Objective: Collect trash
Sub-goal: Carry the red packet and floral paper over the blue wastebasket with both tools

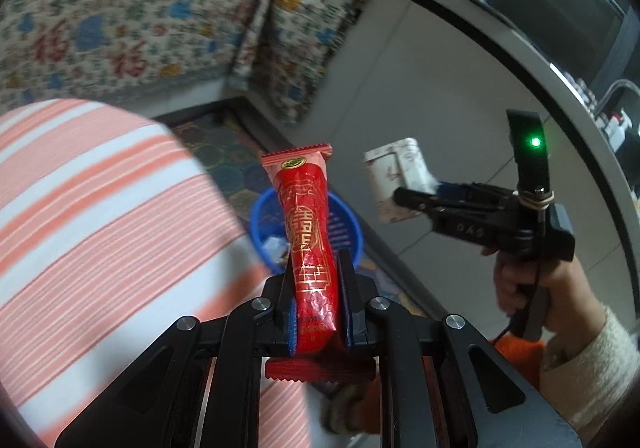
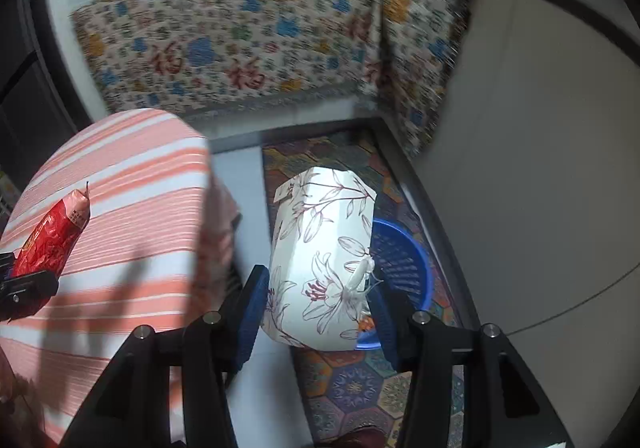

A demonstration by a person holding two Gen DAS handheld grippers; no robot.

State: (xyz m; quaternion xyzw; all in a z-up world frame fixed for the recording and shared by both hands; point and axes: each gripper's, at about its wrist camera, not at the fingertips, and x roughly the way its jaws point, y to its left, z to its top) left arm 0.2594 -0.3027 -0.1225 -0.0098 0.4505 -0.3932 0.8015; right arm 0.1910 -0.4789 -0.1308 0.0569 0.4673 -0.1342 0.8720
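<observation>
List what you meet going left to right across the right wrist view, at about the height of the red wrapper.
Red wrapper held by the left gripper → striped cushion → floral paper box in the right gripper → blue basket → grey cabinet side.

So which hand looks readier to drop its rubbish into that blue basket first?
Probably the right. Its fingers hold the floral paper box partly over the blue basket. In the right view, the left one's red wrapper is over the striped cushion, farther from the basket.
</observation>
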